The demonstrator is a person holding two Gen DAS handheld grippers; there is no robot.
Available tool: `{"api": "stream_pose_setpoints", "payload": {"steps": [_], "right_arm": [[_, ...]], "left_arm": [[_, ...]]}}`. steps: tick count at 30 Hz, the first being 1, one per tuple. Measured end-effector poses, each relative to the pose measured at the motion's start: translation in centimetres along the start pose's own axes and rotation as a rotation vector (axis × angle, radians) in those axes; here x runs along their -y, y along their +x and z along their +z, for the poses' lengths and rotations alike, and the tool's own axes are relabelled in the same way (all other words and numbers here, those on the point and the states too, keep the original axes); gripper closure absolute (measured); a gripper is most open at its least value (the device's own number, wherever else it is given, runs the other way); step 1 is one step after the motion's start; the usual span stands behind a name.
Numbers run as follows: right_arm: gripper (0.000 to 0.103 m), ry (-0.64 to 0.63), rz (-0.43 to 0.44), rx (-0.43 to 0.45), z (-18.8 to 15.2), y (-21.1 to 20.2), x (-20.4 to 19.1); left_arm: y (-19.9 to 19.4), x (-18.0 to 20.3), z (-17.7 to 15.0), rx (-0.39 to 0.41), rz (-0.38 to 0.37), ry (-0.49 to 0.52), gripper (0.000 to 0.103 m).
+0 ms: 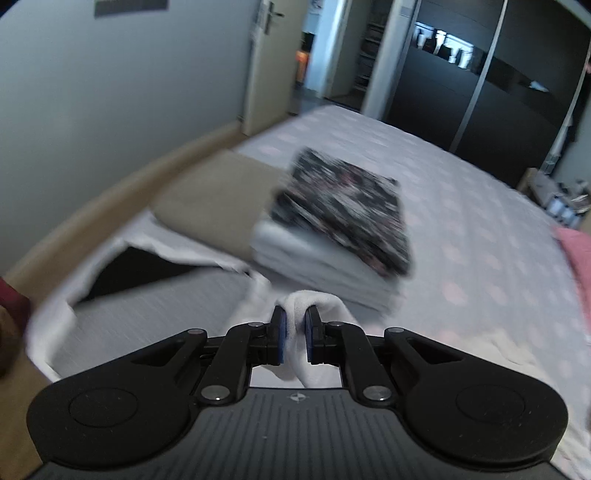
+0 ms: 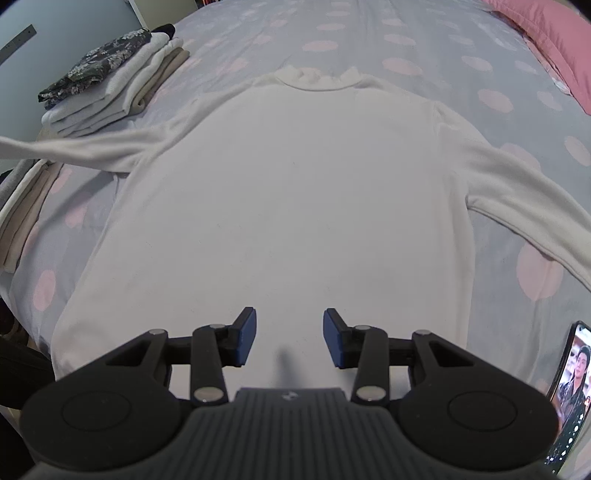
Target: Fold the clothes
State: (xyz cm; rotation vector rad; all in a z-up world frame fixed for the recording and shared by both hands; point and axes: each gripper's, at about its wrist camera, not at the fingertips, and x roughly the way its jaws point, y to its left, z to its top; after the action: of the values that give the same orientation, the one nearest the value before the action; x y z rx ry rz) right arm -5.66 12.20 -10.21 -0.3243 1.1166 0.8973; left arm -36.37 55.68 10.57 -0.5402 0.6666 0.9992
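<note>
White sweater (image 2: 280,206) lies flat lengthwise, collar pointing away.

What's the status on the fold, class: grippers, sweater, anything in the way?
Left gripper shut on white sleeve. Right gripper open over white sweater, which lies flat on the bed. Folded stack beside it, phone at the edge.

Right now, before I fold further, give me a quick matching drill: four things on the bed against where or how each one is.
1 left gripper
2 right gripper
3 floral garment
4 phone

A top of the folded stack
B shut on the white sleeve
C open above the white top's hem
D lower right, screen lit

Pairs: 1-B, 2-C, 3-A, 4-D
</note>
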Motion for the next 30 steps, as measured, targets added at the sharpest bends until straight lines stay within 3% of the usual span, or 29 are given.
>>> {"api": "stream_pose_setpoints", "payload": {"steps": [5,12,17,19,21,23,26,30], "right_arm": [[0.059,0.014,-0.017,-0.015,0.2,0.7,0.4],[0.059,0.023,-0.036,-0.046,0.6,2.2,0.7],[0.059,0.033,-0.051,-0.066,0.8,3.0,1.2],[0.059,0.038,-0.056,-0.070,0.9,3.3,1.4],[0.059,0.042,-0.062,-0.070,1.0,3.4,1.6],[0.059,0.042,-0.067,-0.064,1.2,3.2,1.9],[0.059,0.042,-0.077,-0.051,1.6,2.7,2.5],[0.059,0.056,-0.121,-0.014,2.6,0.7,5.1]], "left_arm": [[3.0,-1.0,2.5,-0.018,0.133,0.032,0.095],[9.6,-2.5,0.8,-0.145,0.240,0.040,0.095],[12.3,-3.2,-1.3,-0.171,0.248,0.027,0.092],[12.6,-3.0,-2.0,-0.161,0.242,0.031,0.085],[12.6,-2.7,-2.5,-0.138,0.228,0.026,0.067],[12.2,-2.0,-3.2,-0.092,0.224,0.034,0.058],[11.5,-0.4,-4.2,-0.028,0.228,0.037,0.056],[10.0,2.1,-5.5,-0.026,0.117,-0.016,0.055]]}}
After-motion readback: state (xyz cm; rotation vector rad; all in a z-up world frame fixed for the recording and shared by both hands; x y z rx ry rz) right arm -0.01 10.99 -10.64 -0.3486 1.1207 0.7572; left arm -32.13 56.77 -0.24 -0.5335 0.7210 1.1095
